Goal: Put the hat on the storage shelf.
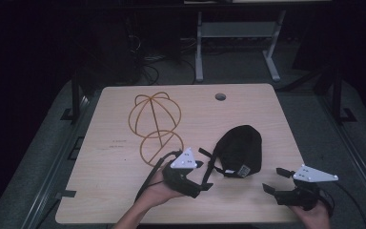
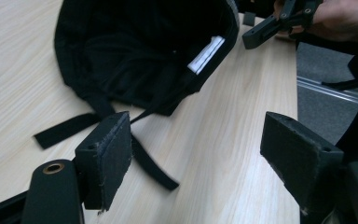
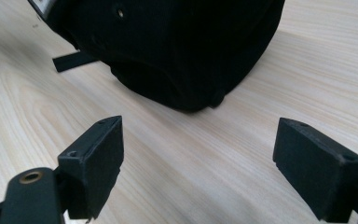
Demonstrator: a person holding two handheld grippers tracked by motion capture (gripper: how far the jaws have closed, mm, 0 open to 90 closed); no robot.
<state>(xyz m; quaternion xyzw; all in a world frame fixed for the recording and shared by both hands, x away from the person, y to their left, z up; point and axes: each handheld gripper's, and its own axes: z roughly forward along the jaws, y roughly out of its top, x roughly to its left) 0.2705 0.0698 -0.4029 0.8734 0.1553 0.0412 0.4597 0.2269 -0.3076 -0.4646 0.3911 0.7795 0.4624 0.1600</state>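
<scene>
1. Far left of the counter point(image 1: 100, 191): bare wood; nothing there to hinder the hands.
2. Wire cap frame point(image 1: 155, 125) lies left of centre toward the back, a domed part and a loop part joined; untouched, well clear of both grippers; likely the form the cap goes onto, so it sits within reach.
3. Left gripper point(image 1: 205, 169) held low at the front, just left of the cap, jaws released and empty; in the left gripper view the cap's open underside faces it, so it looks lined up for the rim or strap.
4. Loose strap ends point(image 2: 65, 130) trail flat on the counter from the cap's near edge, one running beside the left jaw; they could snag or get pinched instead of the rim.
5. Black cap point(image 1: 240, 150) sits right of centre, crown up and slumped, white label point(image 2: 206, 54) inside the rim; soft cloth, probably needs both sides held.
6. Right gripper point(image 1: 275, 180) rests at the front right, apart from the cap, jaws released, nothing between; aimed at the crown, seemingly waiting.
7. Round cable hole point(image 1: 220, 97) at the back edge; not in the way.
</scene>
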